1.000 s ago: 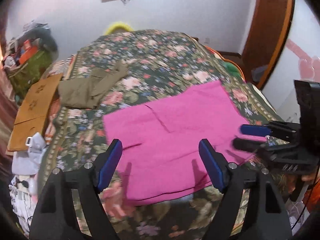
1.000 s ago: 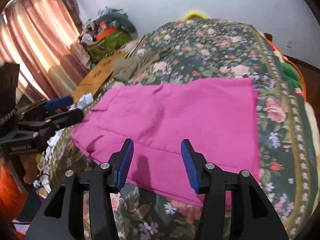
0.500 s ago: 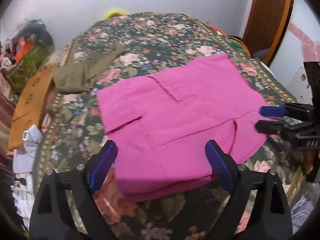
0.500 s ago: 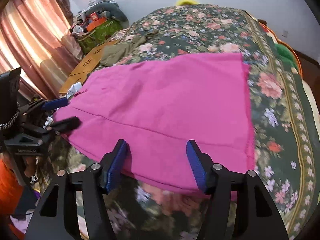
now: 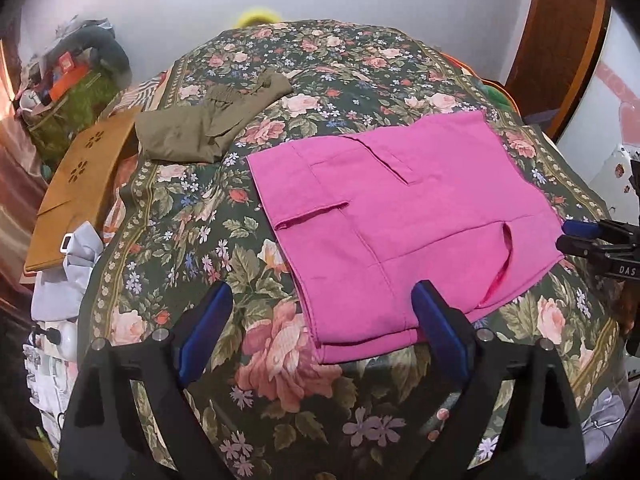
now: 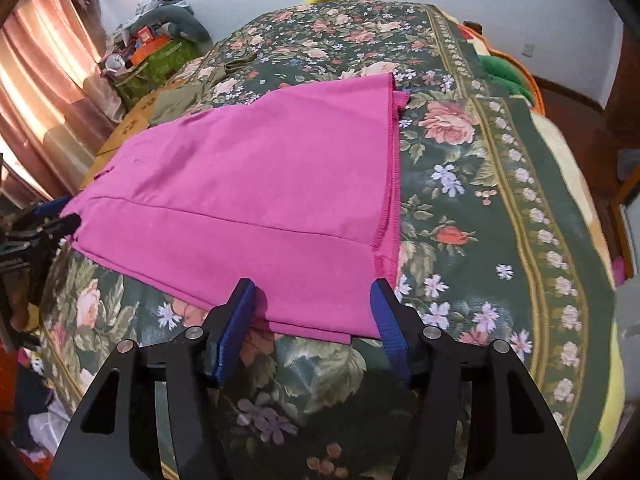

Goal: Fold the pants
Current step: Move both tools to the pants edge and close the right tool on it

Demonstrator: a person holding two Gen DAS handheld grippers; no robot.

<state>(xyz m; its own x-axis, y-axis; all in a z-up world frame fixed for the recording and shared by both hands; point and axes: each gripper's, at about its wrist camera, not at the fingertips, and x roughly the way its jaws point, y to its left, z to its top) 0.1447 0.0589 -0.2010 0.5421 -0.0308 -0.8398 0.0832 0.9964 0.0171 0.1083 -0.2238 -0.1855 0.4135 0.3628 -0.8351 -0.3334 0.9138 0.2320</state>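
Note:
Folded pink pants (image 5: 400,216) lie flat on the floral bedspread (image 5: 320,60). My left gripper (image 5: 322,286) stands open over their near left corner, its blue pads apart from the cloth. At the right edge of this view, my right gripper (image 5: 568,234) hovers by the pants' right corner. In the right wrist view the pants (image 6: 260,184) have their near hem between the fingers of my right gripper (image 6: 312,284). Its jaws are closing but the pads do not press on the cloth. The left gripper (image 6: 68,216) shows at the pants' left corner.
A crumpled olive garment (image 5: 208,124) lies on the bed behind the pants. A brown flat board (image 5: 76,184) and a clutter pile (image 5: 76,80) sit off the bed's left side. Curtains (image 6: 40,100) hang at left, and a wooden door (image 5: 560,40) stands at right.
Both grippers have come down closer to the pants' near edge and tipped further downward. The left jaws have spread wider. The pants now lie flatter on the bed.

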